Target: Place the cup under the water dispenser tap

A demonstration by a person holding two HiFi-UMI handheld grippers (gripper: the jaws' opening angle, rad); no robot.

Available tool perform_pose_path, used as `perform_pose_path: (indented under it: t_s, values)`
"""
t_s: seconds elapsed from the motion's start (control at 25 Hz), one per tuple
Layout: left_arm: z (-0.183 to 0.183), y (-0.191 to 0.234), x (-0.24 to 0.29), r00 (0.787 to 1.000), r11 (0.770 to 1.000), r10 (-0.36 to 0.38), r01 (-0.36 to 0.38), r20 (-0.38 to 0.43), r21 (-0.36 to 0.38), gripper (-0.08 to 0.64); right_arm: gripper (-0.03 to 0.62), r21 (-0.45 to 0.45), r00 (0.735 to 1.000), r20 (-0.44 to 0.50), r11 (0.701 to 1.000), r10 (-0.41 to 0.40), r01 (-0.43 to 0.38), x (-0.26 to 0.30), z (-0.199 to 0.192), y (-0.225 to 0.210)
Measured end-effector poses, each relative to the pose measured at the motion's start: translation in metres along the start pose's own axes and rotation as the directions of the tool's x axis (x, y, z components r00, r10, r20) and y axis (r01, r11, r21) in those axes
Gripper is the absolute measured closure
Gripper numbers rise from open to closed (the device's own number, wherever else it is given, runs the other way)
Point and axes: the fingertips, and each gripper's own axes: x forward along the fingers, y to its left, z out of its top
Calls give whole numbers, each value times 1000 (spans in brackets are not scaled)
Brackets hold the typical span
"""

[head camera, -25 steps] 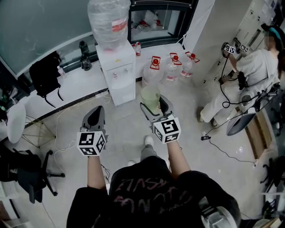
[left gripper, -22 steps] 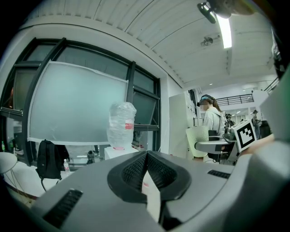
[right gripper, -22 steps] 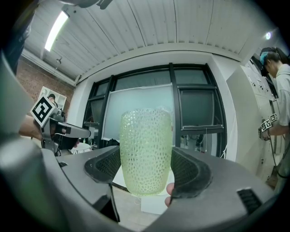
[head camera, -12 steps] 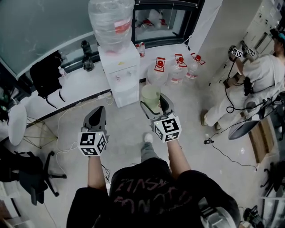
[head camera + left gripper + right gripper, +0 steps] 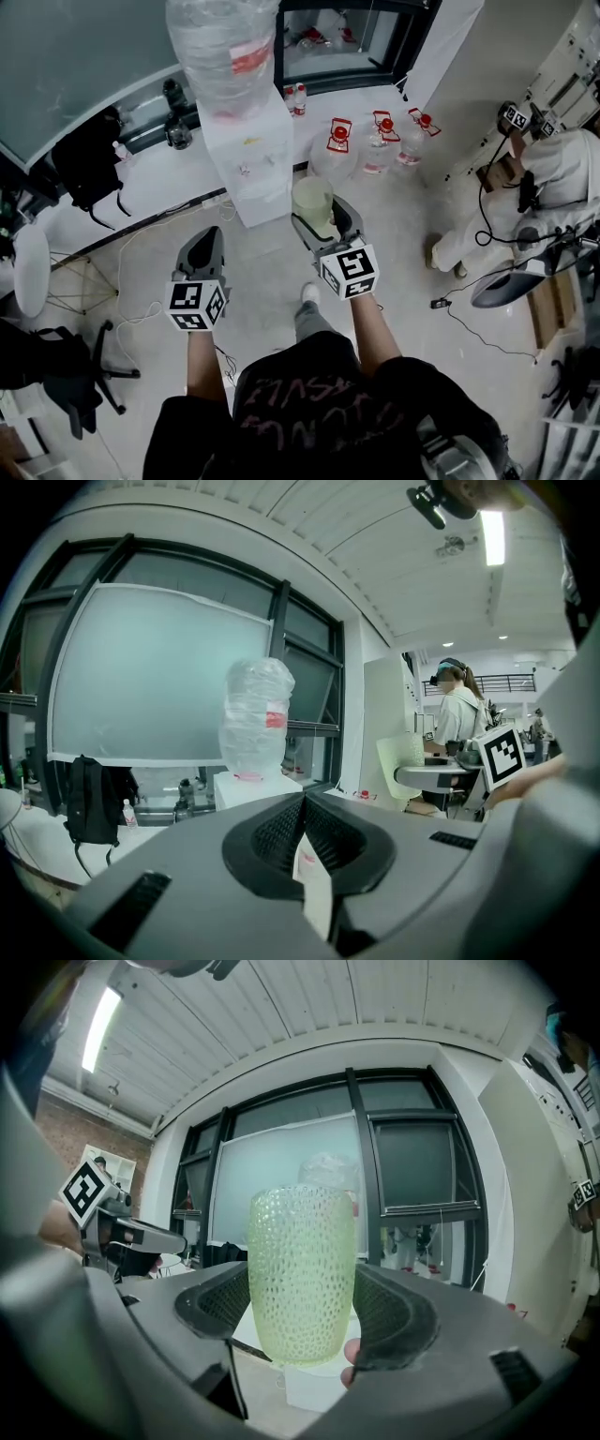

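Closer now than a second ago, the water dispenser (image 5: 251, 155) fills more of the head view, and both grippers have gone forward toward it with the person. The other person (image 5: 562, 178) on the right has slid nearer that edge of the view.

The right gripper (image 5: 323, 220) pinches the cup (image 5: 312, 199), with its jaws spread wide around the cup's lower half and a ribbed pad on each side. The cup is a pale green, translucent tumbler. Its wall is covered all over in small dimples, it is slightly wider at the rim than at the base, and it has no handle. It stands upright in the grip, in the air above the floor. It is at the near right of the dispenser's white cabinet, close to its front but off to the side of it. In the right gripper view the dispenser's clear bottle (image 5: 223, 52) shows straight beyond the cup's rim.

The left gripper (image 5: 206, 242) has its jaws pressed together on nothing. It is held to the left of the cup and points toward the dispenser's left side.

Three water jugs (image 5: 337, 150) with red caps stand on the floor to the right of the dispenser, against the far wall. A black backpack (image 5: 84, 164) sits on the white ledge to the far left.
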Motion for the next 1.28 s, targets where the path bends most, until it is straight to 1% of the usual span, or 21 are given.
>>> perform_pose_path:
  t_s: [0.44,0.8,1.0,1.28]
  values:
    - [8,14,102,998,999,34,-34,-55,-16,550,242,32,998,-27,998,50,-49,80,-10,-76]
    - [13,21,174,992,996,81,-84,-92,-32,550,242,38,993,-57,994,106,-104,134,-22,-133]
    - [9,21,194,989,994,96,-101,-113,-33,549,242,49,989,-60,990,134,-131,149,-28,-145]
    - [0,31,211,987,994,90,-97,-135,-45,549,242,64,987,-77,989,141,-136,169,-39,-151]
